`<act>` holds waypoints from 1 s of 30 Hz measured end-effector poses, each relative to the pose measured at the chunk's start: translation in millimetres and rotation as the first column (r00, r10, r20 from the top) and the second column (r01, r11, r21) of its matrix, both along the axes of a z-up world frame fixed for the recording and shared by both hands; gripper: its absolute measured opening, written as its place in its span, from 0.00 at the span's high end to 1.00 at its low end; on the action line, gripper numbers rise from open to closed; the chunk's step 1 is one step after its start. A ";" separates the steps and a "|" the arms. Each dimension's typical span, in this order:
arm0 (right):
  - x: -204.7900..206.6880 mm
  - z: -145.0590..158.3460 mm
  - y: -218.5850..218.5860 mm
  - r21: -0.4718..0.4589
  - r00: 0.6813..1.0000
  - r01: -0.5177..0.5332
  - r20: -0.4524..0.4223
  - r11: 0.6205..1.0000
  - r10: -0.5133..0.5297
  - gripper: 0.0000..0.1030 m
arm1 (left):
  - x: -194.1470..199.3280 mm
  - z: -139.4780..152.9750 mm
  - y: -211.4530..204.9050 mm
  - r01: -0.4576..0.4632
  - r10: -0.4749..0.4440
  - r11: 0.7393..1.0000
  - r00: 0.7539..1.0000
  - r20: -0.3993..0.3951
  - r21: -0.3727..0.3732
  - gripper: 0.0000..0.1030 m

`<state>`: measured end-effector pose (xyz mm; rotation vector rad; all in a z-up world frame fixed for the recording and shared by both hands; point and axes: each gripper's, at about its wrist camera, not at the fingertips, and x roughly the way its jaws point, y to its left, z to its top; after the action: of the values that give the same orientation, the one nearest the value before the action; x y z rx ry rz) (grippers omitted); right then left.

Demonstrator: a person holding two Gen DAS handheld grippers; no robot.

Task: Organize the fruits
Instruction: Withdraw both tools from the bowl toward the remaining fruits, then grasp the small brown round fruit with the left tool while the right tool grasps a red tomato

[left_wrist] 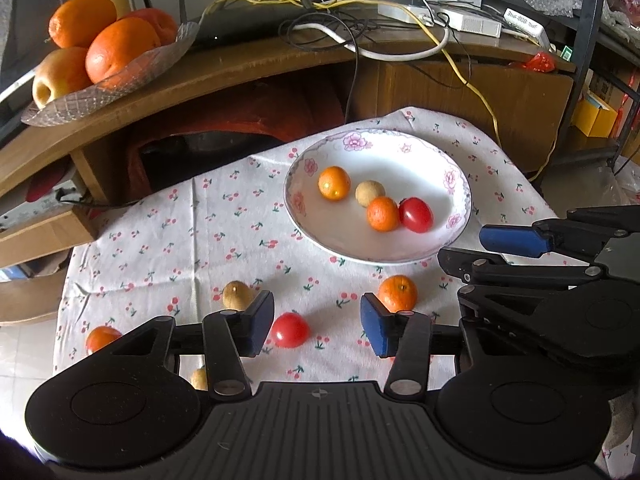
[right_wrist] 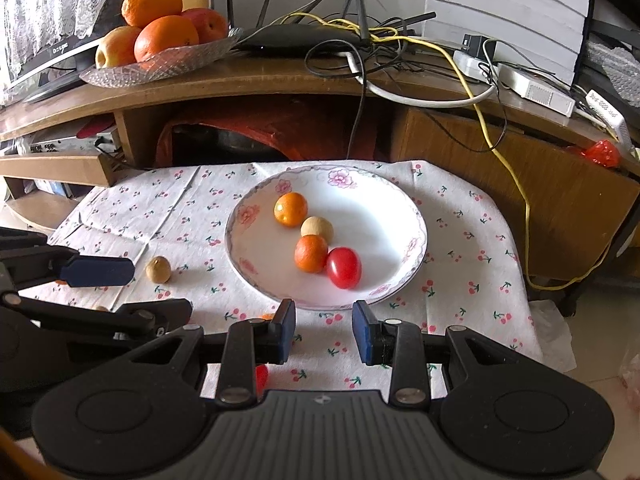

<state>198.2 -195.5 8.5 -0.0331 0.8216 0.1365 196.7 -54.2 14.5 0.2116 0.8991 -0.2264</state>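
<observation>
Hovering low over the cloth (left_wrist: 160,248), our left gripper (left_wrist: 318,322) has its jaws wide apart and grips nothing; a loose tomato (left_wrist: 290,330) lies on the cloth between its blue pads (left_wrist: 258,322), nearer the left one, touching neither as far as we can judge. Just beyond the right pad sits a small orange (left_wrist: 398,293). A longan (left_wrist: 237,295) rests beside the left pad; another orange fruit (left_wrist: 102,338) lies further left, and a pale one (left_wrist: 199,378) peeks out behind the gripper linkage (mostly hidden, so we cannot name it).

Our right gripper (right_wrist: 323,331) is also open and empty, poised just short of the plate (right_wrist: 404,200) rim.

Plate contents: two small oranges (right_wrist: 291,209) (right_wrist: 311,253), one longan (right_wrist: 317,229), one tomato (right_wrist: 344,267). The nearer orange touches the tomato and the longan.

On the cloth, left of the plate, the right view shows the same loose longan (right_wrist: 158,269).

Behind, on the wooden shelf (right_wrist: 280,80): a glass dish (right_wrist: 160,66) of large oranges and apples, a router and tangled cables.
</observation>
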 end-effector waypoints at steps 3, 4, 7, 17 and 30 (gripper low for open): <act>-3.3 -1.5 3.4 -0.006 1.000 -0.007 -0.006 1.000 0.007 0.68 | -3.6 -1.3 2.0 0.003 -0.003 1.000 1.000 -0.005 0.008 0.46; -4.1 -1.9 4.4 -0.007 1.000 -0.009 -0.008 1.000 0.009 0.68 | -4.8 -1.8 2.7 0.003 -0.002 1.000 1.000 -0.007 0.009 0.47; -6.8 -2.7 7.1 -0.011 1.000 -0.017 -0.011 1.000 0.017 0.68 | -7.2 -2.5 4.4 0.002 -0.001 1.000 1.000 -0.010 0.013 0.47; -13.0 -5.6 12.6 -0.018 0.999 -0.030 -0.030 0.999 0.030 0.68 | -16.4 -5.6 7.4 -0.002 0.002 1.000 1.000 -0.020 0.022 0.50; -22.3 -15.8 27.5 -0.021 0.994 -0.088 -0.066 0.996 0.086 0.68 | -27.1 -17.2 21.6 0.006 -0.004 0.999 0.999 -0.054 0.032 0.51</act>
<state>176.0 -168.0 -7.3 -0.0874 0.8875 0.2107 169.6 -32.6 -2.7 0.2388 0.9560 -0.2227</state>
